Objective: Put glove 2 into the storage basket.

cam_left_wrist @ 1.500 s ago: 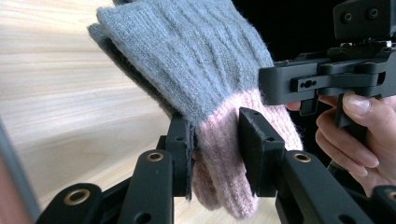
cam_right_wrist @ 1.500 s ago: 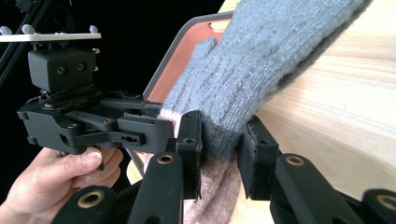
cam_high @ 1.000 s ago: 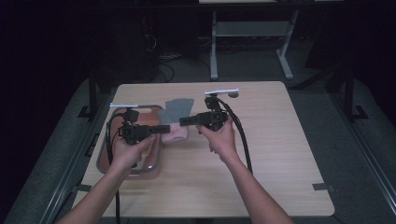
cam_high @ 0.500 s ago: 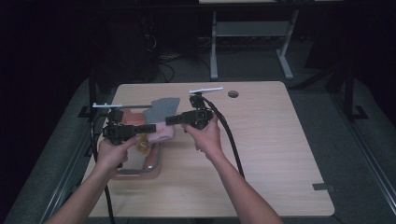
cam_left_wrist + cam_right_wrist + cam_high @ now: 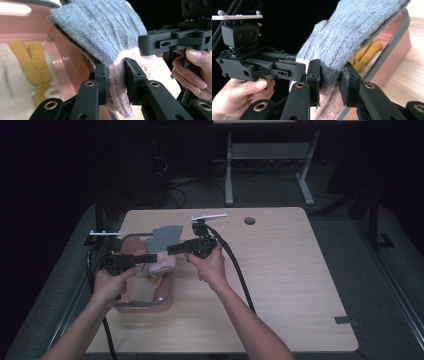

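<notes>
Both units engaged on 1 knitted glove (image 5: 105,37), grey with a pink cuff. The left hand-held gripper (image 5: 116,82) is clamped on the pink cuff; the right hand-held gripper (image 5: 329,80) is clamped just where grey meets pink. In the high view the 2 units face each other, jaw tips nearly meeting, with the glove (image 5: 162,251) held between them above the pink tray (image 5: 145,302), which sits on the counter (image 5: 290,270).

Beyond the left jaws and lower, inside the tray: a cream glove (image 5: 11,82) and a mustard-yellow glove (image 5: 33,62), both lying flat.

Step in hand, as I judge it: carrying or spreading the glove with 2 grips, possibly to fold or place it.

Notes for doing it well:
- Both grips sit near the cuff, so the grey finger end hangs unsupported beyond the jaws. Expect droop.
- Move both hands together; uneven travel will stretch the knit or pull it from 1 jaw pair.
- Keep the jaws closed firmly; the knit compresses and may creep.
- Lift the finger end clear of the tray rim before moving sideways, or it may snag.
</notes>
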Demonstrator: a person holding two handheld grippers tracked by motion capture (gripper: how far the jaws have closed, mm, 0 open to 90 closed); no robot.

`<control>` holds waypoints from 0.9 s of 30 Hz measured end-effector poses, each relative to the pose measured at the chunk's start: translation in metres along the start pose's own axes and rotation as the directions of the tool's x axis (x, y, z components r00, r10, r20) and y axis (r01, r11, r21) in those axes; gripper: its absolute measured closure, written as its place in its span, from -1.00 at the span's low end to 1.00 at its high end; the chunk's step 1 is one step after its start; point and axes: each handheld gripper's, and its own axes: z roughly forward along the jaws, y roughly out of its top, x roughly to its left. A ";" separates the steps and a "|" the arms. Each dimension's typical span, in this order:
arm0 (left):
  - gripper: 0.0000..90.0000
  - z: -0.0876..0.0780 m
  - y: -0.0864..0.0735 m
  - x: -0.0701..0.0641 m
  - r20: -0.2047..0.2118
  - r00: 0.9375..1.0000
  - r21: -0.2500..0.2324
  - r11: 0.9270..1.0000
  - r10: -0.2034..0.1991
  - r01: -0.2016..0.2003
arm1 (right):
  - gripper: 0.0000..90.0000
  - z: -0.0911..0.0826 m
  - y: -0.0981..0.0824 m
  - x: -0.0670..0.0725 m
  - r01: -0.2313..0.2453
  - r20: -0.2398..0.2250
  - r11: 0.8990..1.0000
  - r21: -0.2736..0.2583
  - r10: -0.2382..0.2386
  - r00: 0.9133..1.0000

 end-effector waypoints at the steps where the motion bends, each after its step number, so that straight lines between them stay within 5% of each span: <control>1: 0.67 -0.001 0.000 0.000 -0.002 1.000 0.001 1.000 0.001 -0.001 | 0.59 0.001 0.000 0.000 -0.003 0.002 1.000 0.004 0.003 1.000; 27: 0.73 -0.019 -0.002 0.026 -0.077 0.997 0.053 0.998 0.029 -0.025 | 0.59 0.044 0.000 0.002 -0.009 -0.014 0.999 0.039 0.010 1.000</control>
